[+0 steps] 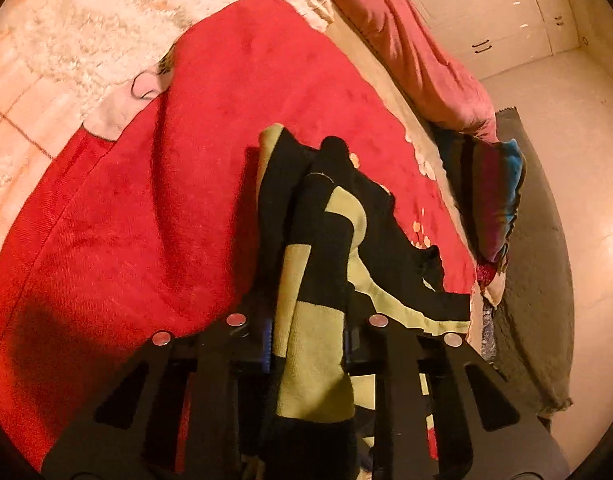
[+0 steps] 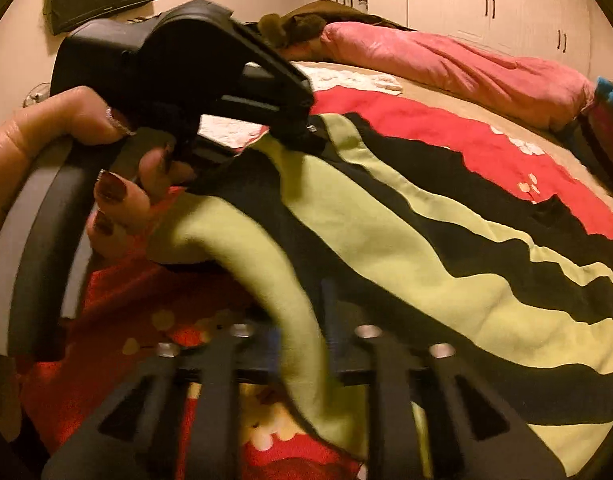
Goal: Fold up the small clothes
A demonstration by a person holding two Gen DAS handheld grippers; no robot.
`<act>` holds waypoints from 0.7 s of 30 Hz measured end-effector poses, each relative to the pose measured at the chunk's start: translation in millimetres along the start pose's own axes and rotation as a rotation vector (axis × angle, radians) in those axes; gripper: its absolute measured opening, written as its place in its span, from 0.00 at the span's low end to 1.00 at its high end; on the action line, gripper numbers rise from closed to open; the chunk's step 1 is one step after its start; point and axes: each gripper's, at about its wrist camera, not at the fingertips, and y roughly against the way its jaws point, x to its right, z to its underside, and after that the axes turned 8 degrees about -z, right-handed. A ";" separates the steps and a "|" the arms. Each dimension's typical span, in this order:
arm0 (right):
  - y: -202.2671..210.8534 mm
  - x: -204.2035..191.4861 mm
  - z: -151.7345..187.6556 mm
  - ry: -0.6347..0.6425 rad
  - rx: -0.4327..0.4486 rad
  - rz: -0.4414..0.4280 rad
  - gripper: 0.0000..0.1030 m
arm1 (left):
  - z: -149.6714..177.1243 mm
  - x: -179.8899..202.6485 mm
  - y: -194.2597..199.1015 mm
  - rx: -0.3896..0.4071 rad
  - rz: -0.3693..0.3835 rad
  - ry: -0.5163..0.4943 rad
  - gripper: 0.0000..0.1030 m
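Both grippers pinching the black and yellow-green striped knit garment (image 2: 386, 240), lifted partly off the bed with the red velvety bedspread (image 1: 146, 200)

Left gripper (image 1: 310, 332): jaws pressed together on a bunched fold of the garment, cloth hangs forward and down from the grip toward the bed's far edge. Right gripper (image 2: 302, 344): jaws closed on a yellow-green stripe near one edge, rest of the garment drapes across the middle of the bed. In the right view the left gripper (image 2: 306, 132) bites the same garment higher up, left hand (image 2: 66, 160) on the handle

Risks:
- left grip holds several layers at once, so the fold line probably won't be clean; sleeve could twist inside
- right grip looks shallow, near the hem; knit is stretchy, a pull apart could slip it out
- frame is motion-blurred on the right side, fast swing could drag the trailing end and rumple the bedspread
- trailing end lies close to the bed's far edge near the pink quilt (image 2: 466, 68), could slide off

Containers: none in view, nothing to report there
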 end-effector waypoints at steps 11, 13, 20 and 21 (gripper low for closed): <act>51.4 14.2 0.6 -0.056 0.072 -0.026 0.08 | 14.9 46.4 29.3 0.042 0.053 -0.061 0.13; 60.0 19.8 0.8 -0.070 0.083 -0.029 0.08 | 19.0 55.4 32.6 0.046 0.055 -0.065 0.13; 95.0 37.1 6.9 -0.103 0.129 -0.027 0.07 | 34.1 103.3 38.7 0.058 0.049 -0.116 0.13; 99.7 39.5 8.5 -0.109 0.136 -0.027 0.07 | 37.1 108.1 38.9 0.056 0.048 -0.124 0.13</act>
